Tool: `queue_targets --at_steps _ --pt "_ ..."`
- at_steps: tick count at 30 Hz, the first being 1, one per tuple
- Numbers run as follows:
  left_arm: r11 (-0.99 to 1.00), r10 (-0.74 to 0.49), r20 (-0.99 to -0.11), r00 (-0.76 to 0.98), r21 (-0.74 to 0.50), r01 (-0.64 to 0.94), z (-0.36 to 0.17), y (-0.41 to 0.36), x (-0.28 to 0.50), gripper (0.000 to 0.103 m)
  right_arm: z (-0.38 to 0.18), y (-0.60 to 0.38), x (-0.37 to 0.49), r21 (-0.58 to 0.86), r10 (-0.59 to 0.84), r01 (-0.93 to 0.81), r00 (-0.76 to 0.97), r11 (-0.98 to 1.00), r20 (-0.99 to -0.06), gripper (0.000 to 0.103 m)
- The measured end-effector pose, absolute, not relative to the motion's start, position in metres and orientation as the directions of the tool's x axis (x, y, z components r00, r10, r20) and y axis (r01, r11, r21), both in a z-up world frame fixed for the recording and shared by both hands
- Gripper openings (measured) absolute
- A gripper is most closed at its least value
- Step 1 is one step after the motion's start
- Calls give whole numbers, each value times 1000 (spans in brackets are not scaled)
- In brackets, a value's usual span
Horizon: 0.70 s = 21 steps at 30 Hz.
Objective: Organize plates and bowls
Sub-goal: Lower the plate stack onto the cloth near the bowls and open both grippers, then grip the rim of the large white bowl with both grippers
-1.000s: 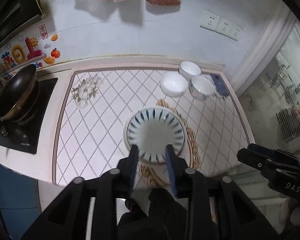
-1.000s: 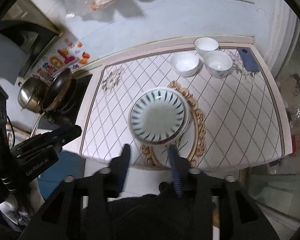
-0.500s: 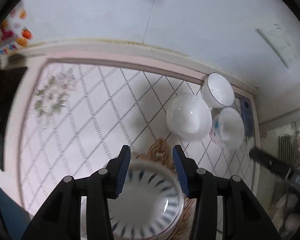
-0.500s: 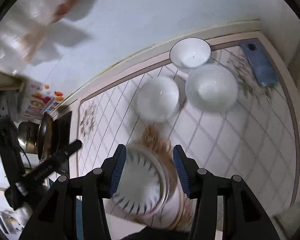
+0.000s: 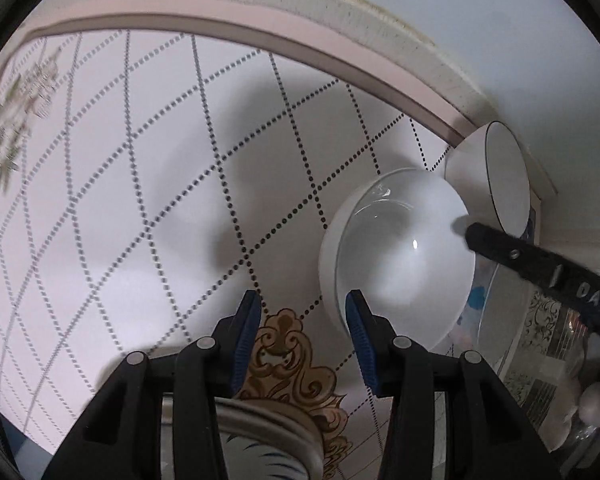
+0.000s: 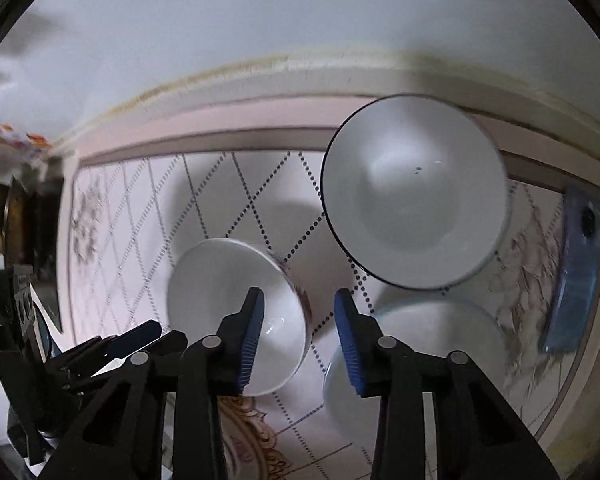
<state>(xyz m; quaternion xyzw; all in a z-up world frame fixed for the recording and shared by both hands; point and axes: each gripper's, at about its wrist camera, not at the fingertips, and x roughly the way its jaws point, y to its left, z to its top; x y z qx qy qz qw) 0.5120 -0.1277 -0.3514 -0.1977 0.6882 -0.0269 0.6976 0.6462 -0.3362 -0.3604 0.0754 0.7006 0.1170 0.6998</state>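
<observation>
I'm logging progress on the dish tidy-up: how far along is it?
Early. Done: a blue-striped plate stack sits under the left gripper. In hand: nothing; both pairs of jaws stand open, the right gripper between the plain white bowl and its neighbours. Left: three bowls, including the dark-rimmed bowl, remain unstacked.

The striped plate (image 5: 260, 456) is cut off by the left wrist view's bottom edge, behind the left gripper (image 5: 302, 344). Beyond the plain white bowl (image 5: 400, 256), the patterned bowl (image 5: 482, 296) is mostly hidden.
</observation>
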Motion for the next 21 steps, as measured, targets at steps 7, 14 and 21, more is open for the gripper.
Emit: queue_targets --at_steps 7,14,21 --pt "928 -294 -953 72 -303 -217 -351 -141 512 12 -393 -319 643 236 230 -119 -65 964 -971 11" --pt "952 -229 -969 95 -243 -184 -330 -148 502 12 -388 -314 637 255 247 -117 -77 960 -966 10" --pt "966 -206 -968 143 -224 -125 -291 -150 485 12 -355 -318 620 291 287 -126 -55 948 -956 11"
